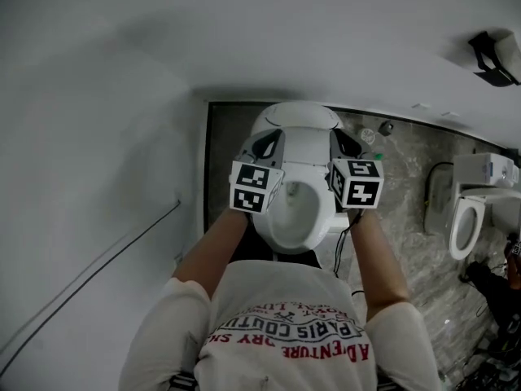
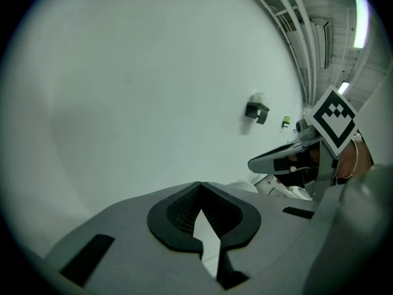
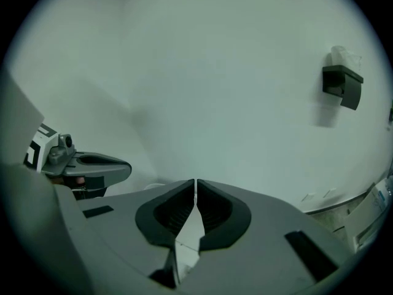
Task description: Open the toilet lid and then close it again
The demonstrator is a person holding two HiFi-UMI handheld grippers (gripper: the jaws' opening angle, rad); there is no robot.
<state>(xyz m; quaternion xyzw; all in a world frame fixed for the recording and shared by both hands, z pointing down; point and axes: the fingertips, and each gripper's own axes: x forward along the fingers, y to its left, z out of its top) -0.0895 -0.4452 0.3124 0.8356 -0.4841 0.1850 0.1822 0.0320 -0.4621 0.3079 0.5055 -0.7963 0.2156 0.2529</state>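
Head view, entries placed from the toilet.

1. Toilet: white, directly below me, bowl opening uncovered.
2. Toilet lid: raised off the bowl at the toilet's back end, between my two claws. I cannot tell how far it tilts.
3. My left gripper: at the toilet's left flank, beside the lid's edge. Its own view shows the dark pads closed tip to tip with nothing between them. I cannot tell whether it touches the lid.
4. My right gripper: at the toilet's right flank, level with the left one. Jaws pressed together, empty. Contact with the lid is also unclear.
5. Marbled floor: right of the toilet.
6. Second toilet: well apart, far right of the toilet.
7. Black wall bracket: on the white wall, up and right of my right claw in the right gripper view.
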